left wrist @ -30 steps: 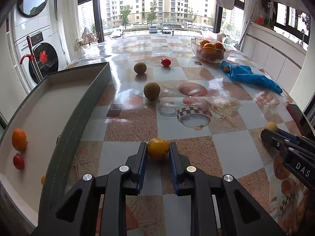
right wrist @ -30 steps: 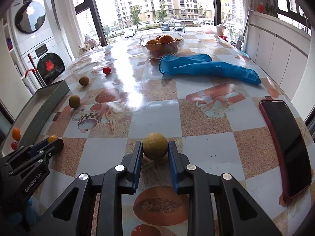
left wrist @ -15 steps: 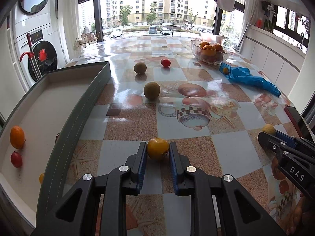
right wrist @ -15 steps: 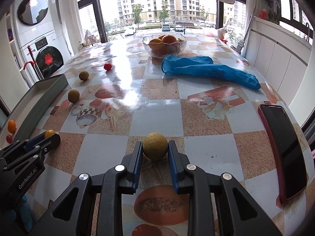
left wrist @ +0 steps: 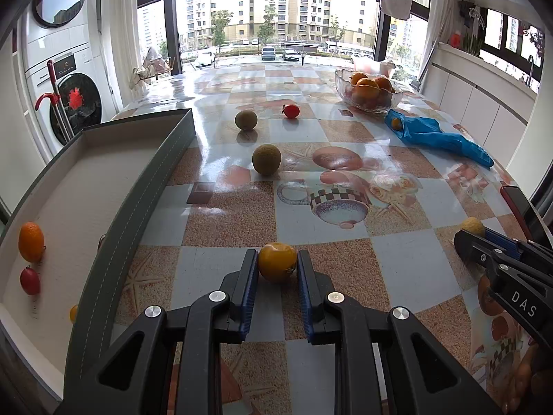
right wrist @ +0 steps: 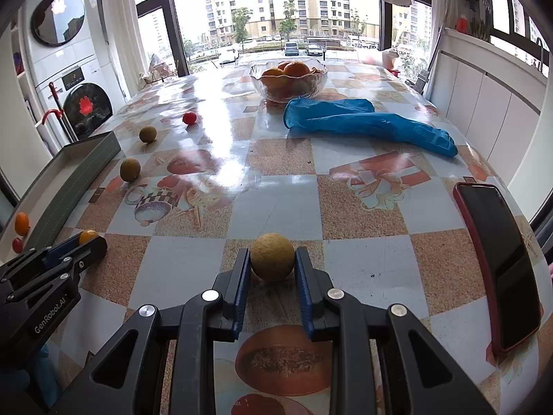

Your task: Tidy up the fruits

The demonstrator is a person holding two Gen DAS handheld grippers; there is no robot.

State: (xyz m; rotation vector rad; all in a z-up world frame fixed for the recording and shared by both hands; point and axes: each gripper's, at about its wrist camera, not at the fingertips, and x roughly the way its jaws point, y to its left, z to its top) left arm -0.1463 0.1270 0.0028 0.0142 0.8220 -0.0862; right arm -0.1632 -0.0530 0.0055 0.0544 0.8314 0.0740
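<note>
Fingers (left wrist: pixel 249 278) of the left gripper (left wrist: pixel 277 276) close on a small orange fruit (left wrist: pixel 277 262), pads pressed to its two sides, low over the tiled counter (left wrist: pixel 345 259); whether it is lifted or touching cannot be told. The right gripper (right wrist: pixel 272 269) pinches a tan, rough-skinned round fruit (right wrist: pixel 272 257) the same way, beside a red-cased phone (right wrist: pixel 497 263).

Both fruits look light, firm and round, so they are likely to roll or squirt out of a pinch taken off-centre; the grip across the widest part, as held here, seems the safest. The orange one's smooth skin looks slippery, and a hard squeeze could bruise it.

At the left, a grey tray (left wrist: pixel 145 186) already holds an orange kumquat-like fruit (left wrist: pixel 31 241) and a small red one (left wrist: pixel 29 280). Two more tan fruits (left wrist: pixel 266 159) and a red tomato (left wrist: pixel 290 110) lie loose farther along the counter, near a glass bowl (left wrist: pixel 367 90) of oranges and a blue glove (left wrist: pixel 439 136).
</note>
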